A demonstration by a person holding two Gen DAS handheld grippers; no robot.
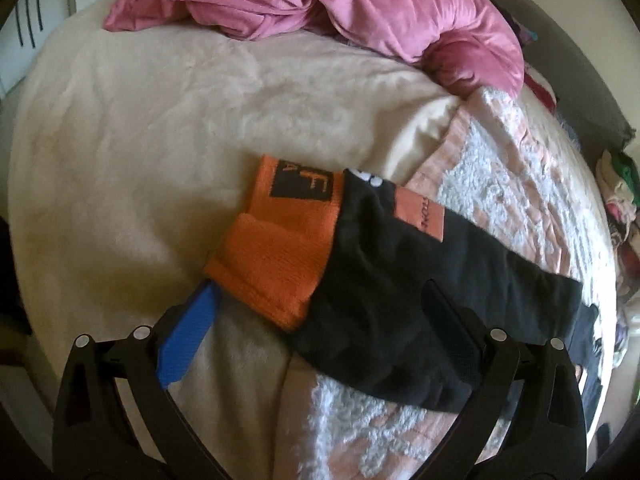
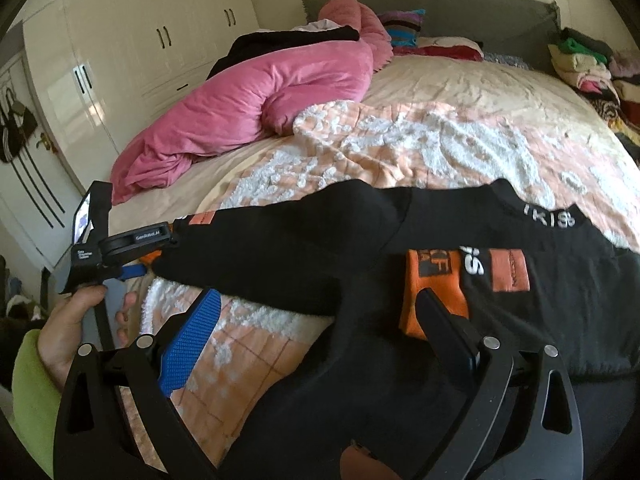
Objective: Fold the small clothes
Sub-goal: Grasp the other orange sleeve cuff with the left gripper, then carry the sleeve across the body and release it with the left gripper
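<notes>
A black sock with an orange cuff (image 1: 276, 256) lies across the bed, its black leg (image 1: 400, 280) running right. My left gripper (image 1: 320, 286) is open, its blue-padded finger (image 1: 188, 332) left of the cuff and the other finger resting on the black part. In the right wrist view the same black sock (image 2: 280, 248) stretches from the left gripper (image 2: 158, 254), held by a hand (image 2: 76, 320), towards a second black and orange sock (image 2: 432, 292) at the right. My right gripper (image 2: 320, 294) is open over the black fabric, holding nothing.
The bed has a cream sheet (image 1: 140, 140) and a peach and white blanket (image 2: 400, 140). A pink duvet (image 2: 240, 96) is heaped near the grey headboard (image 2: 440, 4). Piled clothes (image 2: 588, 68) sit at the far right. White wardrobes (image 2: 140, 40) stand on the left.
</notes>
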